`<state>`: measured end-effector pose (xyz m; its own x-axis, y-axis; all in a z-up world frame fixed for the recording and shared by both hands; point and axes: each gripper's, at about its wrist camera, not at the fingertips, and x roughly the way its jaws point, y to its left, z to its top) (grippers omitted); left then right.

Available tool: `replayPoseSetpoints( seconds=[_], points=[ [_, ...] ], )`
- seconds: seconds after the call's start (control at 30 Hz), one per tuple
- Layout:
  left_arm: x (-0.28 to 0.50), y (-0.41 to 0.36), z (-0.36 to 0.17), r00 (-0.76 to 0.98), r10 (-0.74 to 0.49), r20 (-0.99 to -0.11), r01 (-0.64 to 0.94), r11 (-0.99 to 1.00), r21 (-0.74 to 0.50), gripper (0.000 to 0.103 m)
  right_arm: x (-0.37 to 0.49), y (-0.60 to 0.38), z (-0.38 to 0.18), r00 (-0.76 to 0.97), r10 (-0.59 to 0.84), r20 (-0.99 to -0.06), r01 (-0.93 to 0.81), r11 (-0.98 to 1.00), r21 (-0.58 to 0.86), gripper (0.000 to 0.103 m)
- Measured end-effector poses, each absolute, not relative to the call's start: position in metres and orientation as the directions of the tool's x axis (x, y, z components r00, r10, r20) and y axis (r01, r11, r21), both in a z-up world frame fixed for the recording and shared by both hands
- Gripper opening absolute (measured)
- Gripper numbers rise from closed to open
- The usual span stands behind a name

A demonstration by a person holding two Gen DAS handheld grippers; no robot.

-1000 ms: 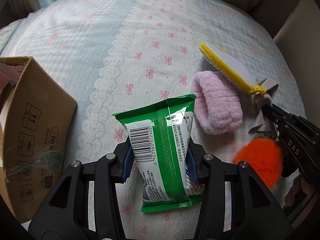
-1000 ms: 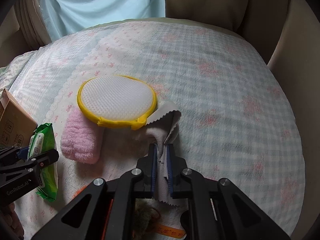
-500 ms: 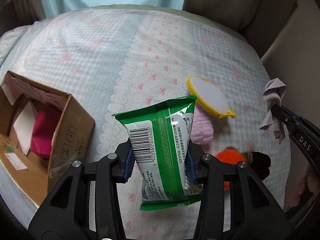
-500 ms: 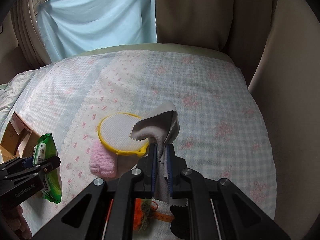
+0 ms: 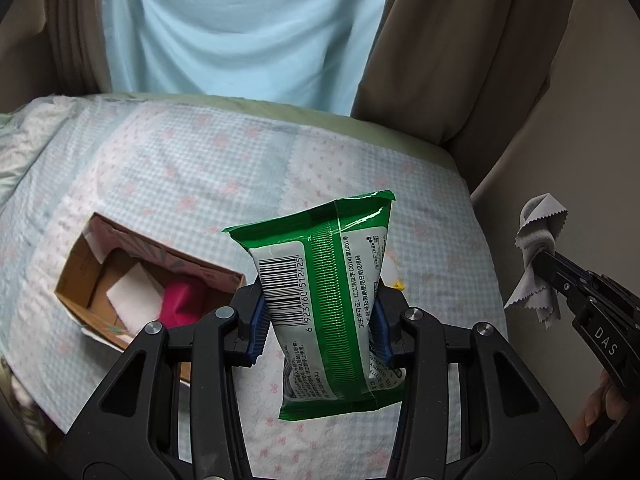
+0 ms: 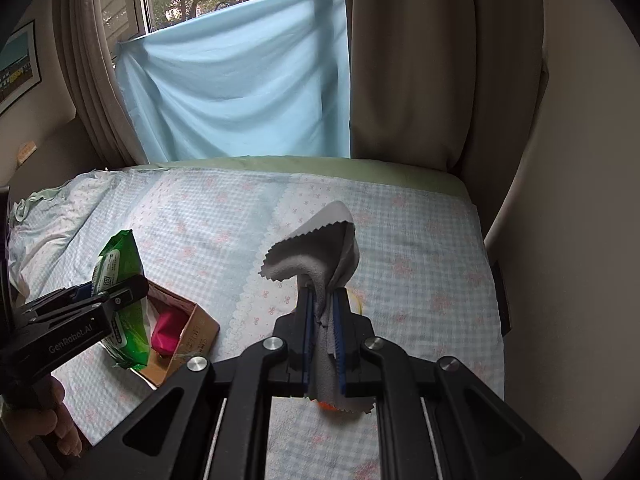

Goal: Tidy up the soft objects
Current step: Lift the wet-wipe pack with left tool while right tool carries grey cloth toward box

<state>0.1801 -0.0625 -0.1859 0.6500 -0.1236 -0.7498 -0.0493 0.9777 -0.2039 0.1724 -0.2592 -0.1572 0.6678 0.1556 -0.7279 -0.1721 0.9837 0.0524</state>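
My left gripper is shut on a green pack of wet wipes and holds it upright in the air, to the right of an open cardboard box on the bed. The box holds a magenta soft item and white paper. My right gripper is shut on a grey zigzag-edged cloth, raised above the bed. The cloth and right gripper also show at the right of the left wrist view. The wipes and box show at the left of the right wrist view.
The bed has a blue checked cover with pink bows. A light blue sheet and beige curtains hang behind it. A yellow edge peeks out behind the wipes. An orange bit shows under the cloth.
Both grippers have risen with their loads and tilted up toward the curtains. The left one has moved toward the box, which now shows its inside. The pink, yellow and orange items have dropped out of sight.
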Motion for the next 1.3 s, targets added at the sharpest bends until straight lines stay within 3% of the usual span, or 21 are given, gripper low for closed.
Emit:
replayPoseSetpoints(
  seconds=[0.3,0.67,1.0,1.3],
  points=[
    [0.159,0.006,-0.142,0.668,-0.092,-0.739,-0.062,0.982,-0.179,0.039,0.141,-0.191,-0.120,0.674,0.243,-0.698,-0.253,0.963,0.091,0.009],
    [0.177,0.127,-0.153,0.624,-0.122,-0.772,-0.015,0.986,-0.168,0.039,0.142,-0.072,-0.124,0.658,0.259,-0.707,-0.238,0.962,0.130,0.009],
    [0.222,0.228,-0.203,0.502,-0.180,-0.846,0.099,0.984,-0.151,0.038,0.164,0.023,-0.159,0.594,0.204,-0.778,-0.090,0.978,0.188,0.009],
    [0.255,0.248,-0.279,0.382,-0.176,-0.907,0.194,0.975,-0.108,0.039,0.198,0.068,-0.224,0.465,0.227,-0.856,-0.054,0.972,0.228,0.009]
  ],
)
